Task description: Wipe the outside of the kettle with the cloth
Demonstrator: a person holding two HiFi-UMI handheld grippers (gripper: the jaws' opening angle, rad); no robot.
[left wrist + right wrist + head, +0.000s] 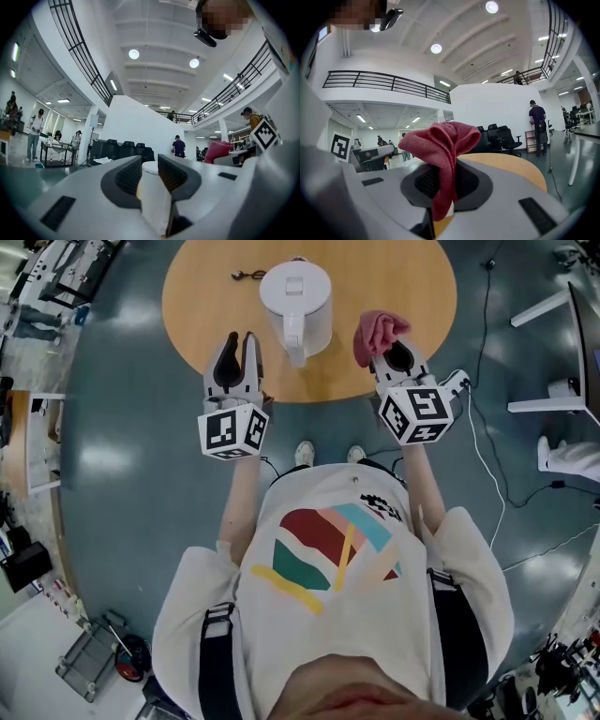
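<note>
A white kettle [295, 301] stands on the round wooden table [197, 296] with its handle toward me. My left gripper [240, 337] hovers just left of the handle, jaws a little apart and nothing between them. In the left gripper view the kettle [152, 187] shows through the gap of the left gripper [149, 164], beyond the fingertips. Right of the kettle, my right gripper [396, 345] is shut on a bunched pink cloth [376, 332]. The cloth [440, 140] stands up out of the right gripper [445, 174] and droops between its pads.
A small dark cable [247, 276] lies on the table behind the kettle. A white cord [487, 465] trails over the floor at the right. Office chairs [499, 136] and a standing person [537, 124] are far behind the table [513, 164].
</note>
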